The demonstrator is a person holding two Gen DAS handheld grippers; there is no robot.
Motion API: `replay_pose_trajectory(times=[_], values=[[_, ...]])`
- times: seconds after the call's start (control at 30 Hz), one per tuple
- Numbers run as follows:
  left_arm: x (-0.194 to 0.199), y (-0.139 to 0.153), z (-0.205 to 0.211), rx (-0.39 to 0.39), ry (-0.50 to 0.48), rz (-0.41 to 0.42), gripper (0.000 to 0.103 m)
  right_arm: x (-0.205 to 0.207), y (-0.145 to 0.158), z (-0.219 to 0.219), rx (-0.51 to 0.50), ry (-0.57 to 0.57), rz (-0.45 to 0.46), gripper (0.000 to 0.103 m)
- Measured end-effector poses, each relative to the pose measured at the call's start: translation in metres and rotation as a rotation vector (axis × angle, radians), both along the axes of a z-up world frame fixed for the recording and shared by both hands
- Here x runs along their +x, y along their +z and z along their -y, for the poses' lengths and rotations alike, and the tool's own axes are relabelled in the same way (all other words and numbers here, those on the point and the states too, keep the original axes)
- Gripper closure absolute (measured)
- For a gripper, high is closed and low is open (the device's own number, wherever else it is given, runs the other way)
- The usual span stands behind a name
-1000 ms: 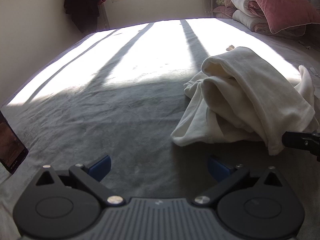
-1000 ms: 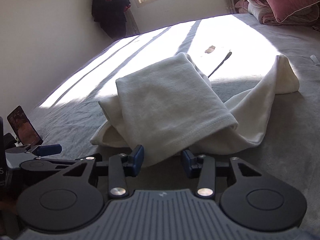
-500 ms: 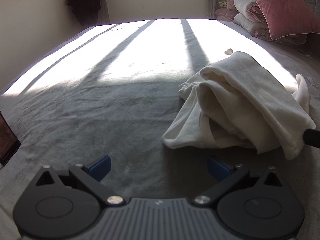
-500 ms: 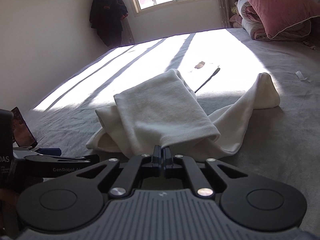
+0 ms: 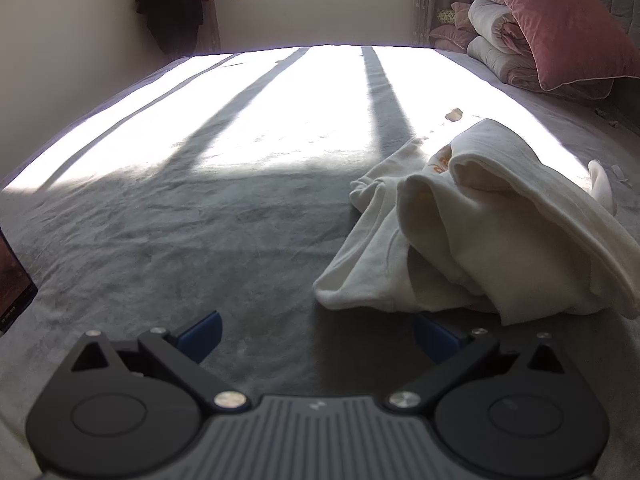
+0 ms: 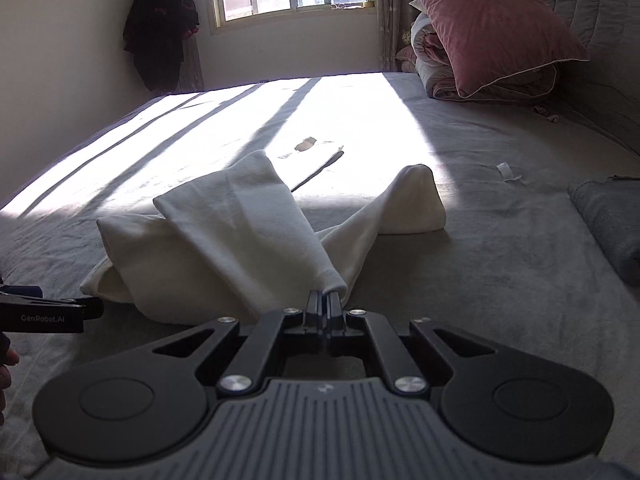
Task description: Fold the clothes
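Garment [image 6: 240,240] hem now pinched, since right gripper [image 6: 325,300] closed.

My two grippers are black with blue pads [image 5: 200,330], and the cloth [image 6: 240,240] in front of me is creamy white with a little orange print [image 5: 440,164] on it. The bed cover [image 6: 500,280] is plain grey, with bright white sun stripes and dark shadow bars across it. The big pillow [image 6: 488,20] is dusty pink with a pale edge, the coat [image 6: 160,28] on the cream wall is black, and a folded cloth [image 6: 612,224] is blue-grey.
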State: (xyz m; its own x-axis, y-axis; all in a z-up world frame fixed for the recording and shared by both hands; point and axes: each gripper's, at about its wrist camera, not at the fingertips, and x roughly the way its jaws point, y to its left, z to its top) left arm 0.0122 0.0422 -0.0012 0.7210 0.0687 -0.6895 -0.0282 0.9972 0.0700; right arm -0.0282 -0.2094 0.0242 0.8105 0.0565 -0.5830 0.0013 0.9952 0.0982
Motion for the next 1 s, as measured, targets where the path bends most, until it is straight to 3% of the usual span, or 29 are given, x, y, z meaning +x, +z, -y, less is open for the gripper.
replay_pose_trajectory(times=[0.07, 0.1, 0.27, 0.33, 0.37, 0.57, 0.7, 0.83, 0.87, 0.9, 1.0], values=[[0.000, 0.001, -0.002, -0.029, 0.005, 0.010, 0.001, 0.000, -0.002, 0.002, -0.004, 0.001, -0.013, 0.100], [0.001, 0.002, -0.002, -0.044, 0.007, 0.015, 0.001, 0.000, -0.003, 0.002, -0.004, 0.003, -0.018, 0.093], [-0.001, 0.010, -0.008, -0.163, 0.018, 0.079, 0.005, -0.001, 0.001, -0.004, -0.005, 0.041, 0.005, 0.081], [0.000, 0.013, -0.009, -0.213, 0.023, 0.103, 0.009, -0.004, 0.004, -0.008, -0.010, 0.057, 0.036, 0.040], [0.000, 0.015, -0.010, -0.232, 0.023, 0.112, 0.012, -0.006, 0.006, -0.009, -0.010, 0.064, 0.056, 0.036], [0.009, 0.013, -0.006, -0.375, -0.031, 0.094, 0.035, 0.000, 0.011, -0.029, -0.066, 0.143, 0.118, 0.036], [0.016, 0.008, 0.001, -0.422, -0.051, 0.081, 0.048, 0.009, 0.004, -0.043, -0.086, 0.192, 0.110, 0.039], [0.025, 0.004, 0.004, -0.454, -0.059, 0.050, 0.071, 0.018, -0.007, -0.050, -0.093, 0.215, 0.078, 0.056], [0.027, 0.003, 0.004, -0.462, -0.055, 0.035, 0.082, 0.020, -0.009, -0.051, -0.102, 0.207, 0.074, 0.059], [0.028, 0.002, 0.004, -0.467, -0.056, 0.028, 0.092, 0.022, -0.011, -0.050, -0.109, 0.197, 0.070, 0.067], [0.026, 0.003, 0.001, -0.482, -0.053, 0.032, 0.098, 0.026, -0.016, -0.041, -0.087, 0.146, 0.048, 0.095]])
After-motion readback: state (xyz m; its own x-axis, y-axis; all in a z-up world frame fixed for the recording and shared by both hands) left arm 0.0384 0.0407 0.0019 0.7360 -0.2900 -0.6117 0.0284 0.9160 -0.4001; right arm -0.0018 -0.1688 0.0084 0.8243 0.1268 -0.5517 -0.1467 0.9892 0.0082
